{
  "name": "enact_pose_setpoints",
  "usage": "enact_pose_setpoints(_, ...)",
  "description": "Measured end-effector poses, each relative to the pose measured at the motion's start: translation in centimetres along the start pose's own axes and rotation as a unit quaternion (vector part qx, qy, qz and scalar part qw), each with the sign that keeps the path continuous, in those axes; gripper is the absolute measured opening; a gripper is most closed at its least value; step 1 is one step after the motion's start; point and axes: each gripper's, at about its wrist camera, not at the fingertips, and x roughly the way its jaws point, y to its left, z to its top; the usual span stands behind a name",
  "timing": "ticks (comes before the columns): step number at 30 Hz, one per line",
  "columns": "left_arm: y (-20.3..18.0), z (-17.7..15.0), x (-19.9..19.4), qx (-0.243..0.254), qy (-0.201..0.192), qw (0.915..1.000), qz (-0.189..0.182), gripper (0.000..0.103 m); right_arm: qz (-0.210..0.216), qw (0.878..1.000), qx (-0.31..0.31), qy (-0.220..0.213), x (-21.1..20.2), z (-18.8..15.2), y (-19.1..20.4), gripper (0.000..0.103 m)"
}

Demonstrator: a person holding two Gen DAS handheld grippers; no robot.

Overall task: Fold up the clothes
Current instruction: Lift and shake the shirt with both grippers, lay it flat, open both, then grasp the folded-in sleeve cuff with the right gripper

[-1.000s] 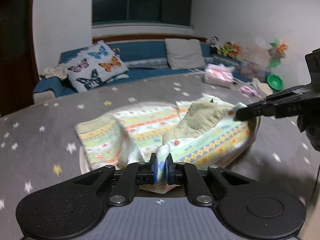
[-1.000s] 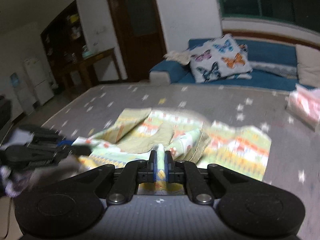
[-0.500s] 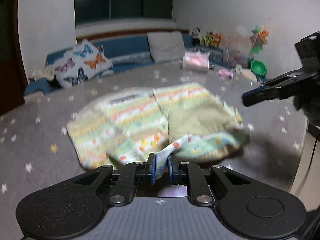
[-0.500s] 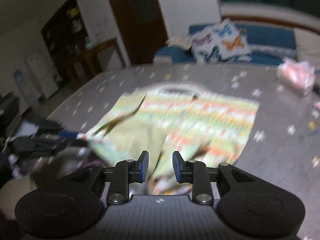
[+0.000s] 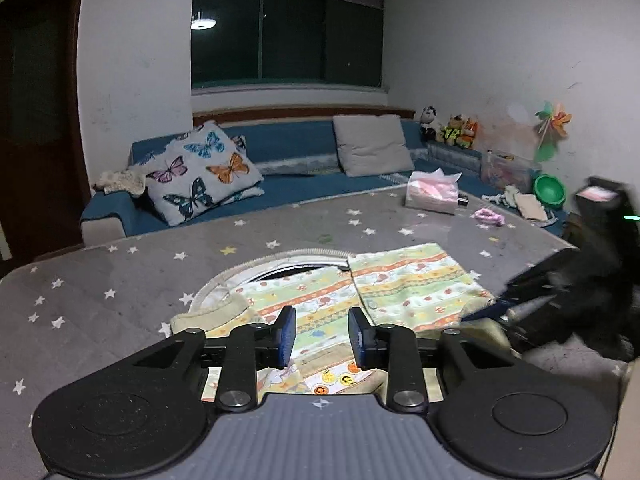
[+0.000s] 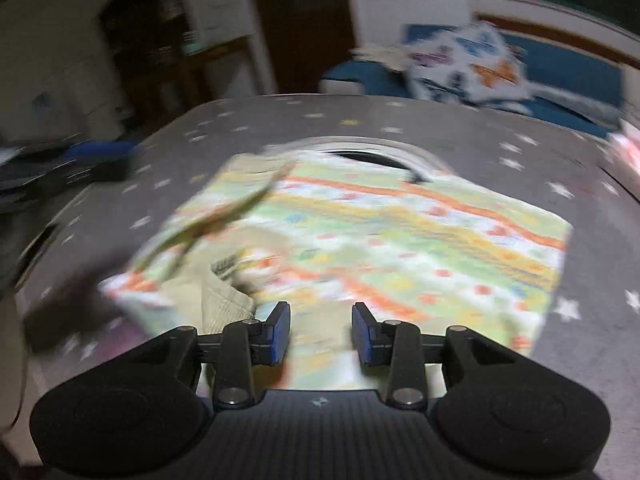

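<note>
A small child's garment (image 5: 404,284) of pale green cloth, printed with orange and yellow stripes and little cartoon figures, lies spread flat on a grey bed cover dotted with white and yellow stars (image 5: 132,276). Its ribbed neck opening faces the far side of the bed, and a plain olive-beige lining shows where parts are turned over near the close edge. The left gripper (image 5: 322,336), black with blue pads, hovers over the near edge of the garment; its jaws are opening, the pads stand apart and press on nothing, with the cloth lying below the gap. The right gripper (image 6: 320,334), seen in a motion-blurred view, is in the same state: jaws opening, pads clear of the fabric, the garment beneath them. In the left view the right gripper appears as a dark blur at the garment's right edge. Beyond the bed runs a blue sofa (image 5: 304,184) holding a white cushion printed with butterflies (image 5: 200,172) and a plain beige cushion (image 5: 372,146). A pink tissue pack (image 5: 432,192) sits on the far part of the bed cover.
</note>
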Motion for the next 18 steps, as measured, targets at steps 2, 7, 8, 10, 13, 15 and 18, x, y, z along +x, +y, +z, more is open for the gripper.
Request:
enact_pose_setpoints(2,-0.2,-0.2,1.1,0.000,0.012,0.9999,-0.001,0.031,0.022,1.000,-0.020,0.000,-1.2,-0.7,1.7,0.041)
enact_pose_setpoints(7,-2.3,-1.8,3.1,0.014,0.042,0.9987,-0.024,0.031,0.055,0.996,-0.064,0.021,-3.1,-2.9,5.6,0.042)
enact_pose_setpoints(8,-2.9,-2.3,3.3,0.019,0.050,0.9981,-0.031,0.031,0.057,0.996,-0.065,0.029,-3.2,-3.4,6.0,0.043)
enact_pose_setpoints(10,-4.0,-3.3,3.4,0.033,0.063,0.9965,-0.044,0.032,0.054,0.996,-0.062,0.036,-3.6,-4.2,6.3,0.043)
enact_pose_setpoints(13,-5.3,-5.1,3.1,0.050,0.078,0.9940,-0.059,0.039,0.041,0.997,-0.052,0.033,-4.5,-4.7,6.0,0.043)
enact_pose_setpoints(15,-5.9,-6.3,2.9,0.056,0.086,0.9926,-0.065,0.041,0.022,0.999,-0.037,0.011,-5.6,-4.4,5.0,0.047)
enact_pose_setpoints(18,-6.4,-7.7,2.6,0.062,0.097,0.9914,-0.063,0.042,-0.022,1.000,0.002,-0.019,-6.5,-3.7,2.8,0.049)
